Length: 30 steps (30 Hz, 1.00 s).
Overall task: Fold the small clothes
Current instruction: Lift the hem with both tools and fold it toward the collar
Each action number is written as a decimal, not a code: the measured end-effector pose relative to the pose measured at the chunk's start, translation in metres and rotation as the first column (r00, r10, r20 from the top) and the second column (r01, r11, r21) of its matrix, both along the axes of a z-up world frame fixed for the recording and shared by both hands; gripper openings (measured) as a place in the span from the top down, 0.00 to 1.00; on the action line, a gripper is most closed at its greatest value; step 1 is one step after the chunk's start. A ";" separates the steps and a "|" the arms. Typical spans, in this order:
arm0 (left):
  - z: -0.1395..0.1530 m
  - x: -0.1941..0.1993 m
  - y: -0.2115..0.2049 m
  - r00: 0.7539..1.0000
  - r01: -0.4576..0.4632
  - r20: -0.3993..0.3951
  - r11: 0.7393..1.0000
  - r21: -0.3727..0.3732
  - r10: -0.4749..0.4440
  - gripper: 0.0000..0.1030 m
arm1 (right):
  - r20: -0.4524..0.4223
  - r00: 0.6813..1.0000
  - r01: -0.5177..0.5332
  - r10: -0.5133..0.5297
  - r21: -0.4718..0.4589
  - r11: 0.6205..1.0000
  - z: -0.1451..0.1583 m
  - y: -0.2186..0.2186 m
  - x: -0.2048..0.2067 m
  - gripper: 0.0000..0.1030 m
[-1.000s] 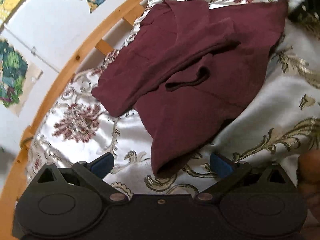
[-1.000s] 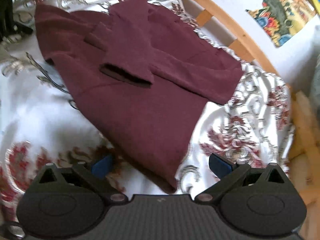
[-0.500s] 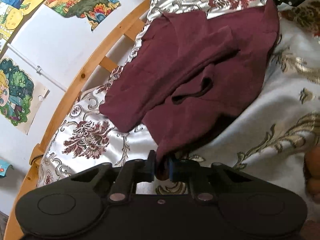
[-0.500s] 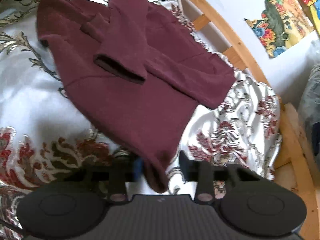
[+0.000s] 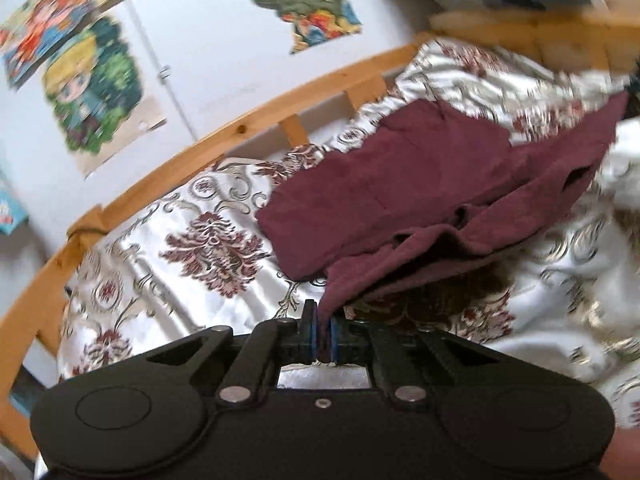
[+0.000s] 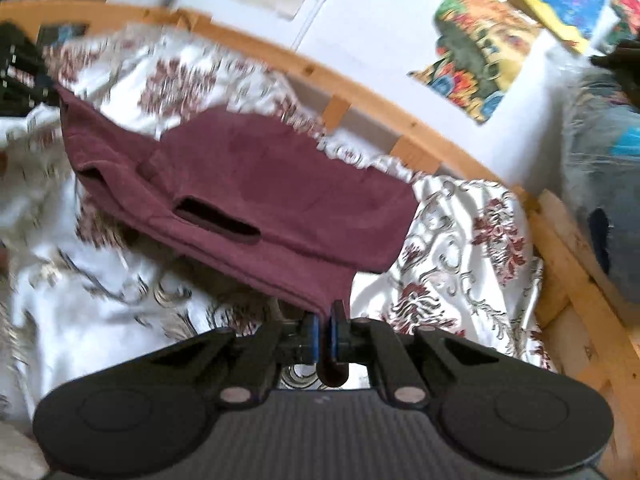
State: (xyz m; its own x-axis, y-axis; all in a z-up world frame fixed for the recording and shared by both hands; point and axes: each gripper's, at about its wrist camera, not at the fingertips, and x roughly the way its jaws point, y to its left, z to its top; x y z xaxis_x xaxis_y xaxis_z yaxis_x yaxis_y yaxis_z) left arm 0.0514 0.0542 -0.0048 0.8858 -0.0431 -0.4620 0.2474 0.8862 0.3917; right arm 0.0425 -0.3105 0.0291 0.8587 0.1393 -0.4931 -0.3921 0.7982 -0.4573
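We are pinching the maroon garment point(image 5: 420, 184) by its two near hem corners — left gripper point(image 5: 323, 338) clamped on one, right gripper point(image 6: 323, 340) clamped on the other. The rest is lying ahead of both on the patterned bedspread point(image 5: 192, 248), stretching away toward the wooden rail point(image 6: 360, 96) — so the fold should be carrying the hem forward.
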 end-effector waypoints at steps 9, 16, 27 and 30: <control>0.054 -0.063 0.023 1.000 0.024 -0.012 0.990 -0.138 -0.026 0.94 | 0.023 0.998 -0.051 0.050 0.050 0.997 0.044 -0.010 -0.087 0.94; 0.071 -0.060 0.015 0.999 0.022 -0.023 0.988 -0.150 -0.026 0.94 | 0.062 0.998 -0.018 0.013 0.083 0.996 0.053 -0.012 -0.096 0.94; 0.094 0.087 -0.003 0.980 -0.178 -0.115 0.973 -0.146 0.162 0.94 | 0.166 0.976 0.110 -0.142 0.190 0.976 0.038 -0.017 0.052 0.93; 0.088 0.133 -0.012 0.972 -0.215 -0.123 0.969 -0.119 0.201 0.94 | 0.165 0.968 0.152 -0.190 0.219 0.964 0.029 -0.012 0.098 0.93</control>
